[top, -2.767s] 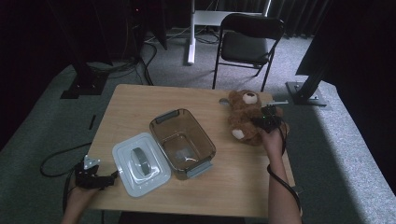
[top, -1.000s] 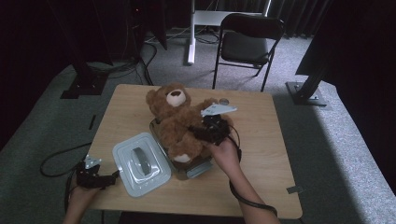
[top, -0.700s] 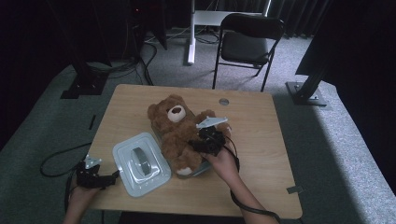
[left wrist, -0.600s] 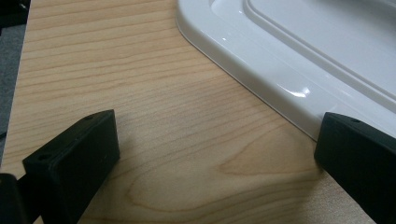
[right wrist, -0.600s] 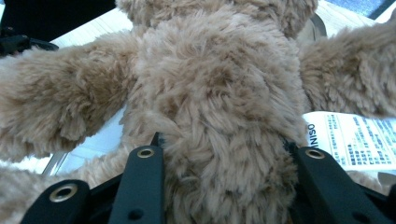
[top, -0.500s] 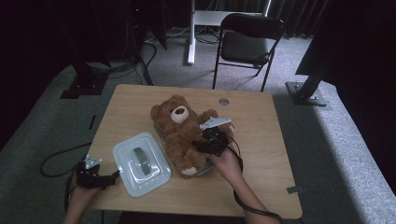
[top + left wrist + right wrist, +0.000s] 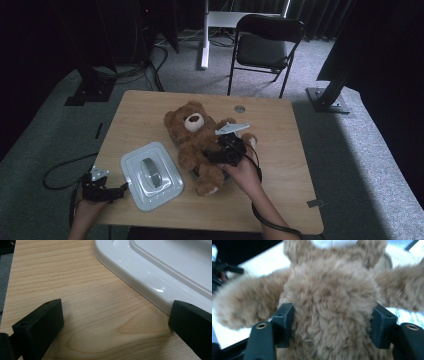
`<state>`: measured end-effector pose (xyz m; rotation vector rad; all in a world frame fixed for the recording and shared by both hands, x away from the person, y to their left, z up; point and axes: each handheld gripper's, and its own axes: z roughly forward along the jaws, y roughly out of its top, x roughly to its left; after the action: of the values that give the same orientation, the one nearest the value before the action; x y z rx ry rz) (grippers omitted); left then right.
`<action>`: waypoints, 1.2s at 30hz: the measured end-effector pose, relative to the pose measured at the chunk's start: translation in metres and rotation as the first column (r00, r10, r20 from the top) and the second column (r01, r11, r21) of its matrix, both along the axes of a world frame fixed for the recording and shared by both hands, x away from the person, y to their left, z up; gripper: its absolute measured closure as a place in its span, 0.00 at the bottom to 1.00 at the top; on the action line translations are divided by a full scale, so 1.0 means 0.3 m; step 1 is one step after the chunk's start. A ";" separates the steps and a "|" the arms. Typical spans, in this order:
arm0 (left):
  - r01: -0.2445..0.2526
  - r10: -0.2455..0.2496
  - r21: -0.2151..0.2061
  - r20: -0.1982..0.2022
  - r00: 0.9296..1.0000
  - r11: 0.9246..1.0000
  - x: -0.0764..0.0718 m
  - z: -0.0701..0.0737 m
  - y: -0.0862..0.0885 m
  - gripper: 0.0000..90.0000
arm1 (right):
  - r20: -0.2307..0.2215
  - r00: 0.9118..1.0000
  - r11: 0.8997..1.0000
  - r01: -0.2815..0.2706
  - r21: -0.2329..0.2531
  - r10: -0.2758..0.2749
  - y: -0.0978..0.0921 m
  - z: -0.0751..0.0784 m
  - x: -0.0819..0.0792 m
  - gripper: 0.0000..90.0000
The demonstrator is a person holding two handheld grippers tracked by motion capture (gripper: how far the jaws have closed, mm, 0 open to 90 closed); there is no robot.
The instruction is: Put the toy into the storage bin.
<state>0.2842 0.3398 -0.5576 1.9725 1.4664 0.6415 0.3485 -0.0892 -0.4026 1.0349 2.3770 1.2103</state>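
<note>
In the high view, the teddy bear (image 7: pixel 197 145) lies on its back in the middle of the table (image 7: pixel 280 135), on top of the container, which it mostly hides. The right gripper (image 7: pixel 223 151) is at the bear's belly. The white lid (image 7: pixel 151 175) lies to the left of the bear, and the left gripper (image 7: pixel 102 189) rests at the near left corner, just beside the lid.

In the left gripper view, the jaws are spread wide over bare wood and hold nothing; the lid's edge (image 7: pixel 140 277) is next to one jaw.

In the right gripper view, the jaws pinch the bear's body (image 7: pixel 329 315) from both sides, pressing into the fur.

The step in hand seems to be putting the bear into the container. The next move probably calls for pressing it down, letting the jaws go apart, then bringing the lid over.
</note>
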 end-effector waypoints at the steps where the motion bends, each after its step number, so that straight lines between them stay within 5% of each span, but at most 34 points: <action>1: 0.000 0.000 0.000 0.000 1.000 1.000 0.000 0.000 0.000 0.01 | 0.014 1.000 1.000 0.004 0.024 -0.004 0.000 0.030 0.006 0.34; 9: 0.000 0.000 0.000 0.002 1.000 1.000 0.000 0.000 0.000 0.01 | 0.066 0.998 0.992 0.002 0.128 -0.011 0.056 0.170 0.085 0.29; 16: 0.003 -0.003 -0.001 0.000 1.000 1.000 -0.001 0.000 0.000 0.01 | 0.069 0.998 0.995 -0.004 0.099 -0.002 0.171 0.215 0.169 0.26; 19: 0.004 -0.004 -0.002 0.000 1.000 1.000 -0.002 0.000 0.000 0.01 | 0.065 0.998 0.996 -0.006 0.086 0.001 0.195 0.210 0.195 0.26; 24: 0.004 -0.004 -0.001 0.001 1.000 1.000 -0.002 0.000 0.000 0.01 | -0.024 1.000 1.000 0.009 0.019 -0.009 0.242 0.160 0.280 0.24; 28: 0.004 -0.004 -0.002 0.001 1.000 1.000 -0.002 -0.001 0.000 0.01 | -0.025 1.000 0.998 0.010 -0.059 -0.012 0.258 0.114 0.296 0.24; 36: 0.003 -0.003 -0.005 0.001 1.000 1.000 -0.002 -0.001 -0.001 0.01 | -0.098 0.995 0.997 -0.022 -0.074 0.015 0.224 0.040 0.300 0.31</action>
<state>0.2835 0.3394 -0.5578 1.9701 1.4636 0.6367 0.4386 -0.0220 -0.3906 1.0731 2.4902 1.0908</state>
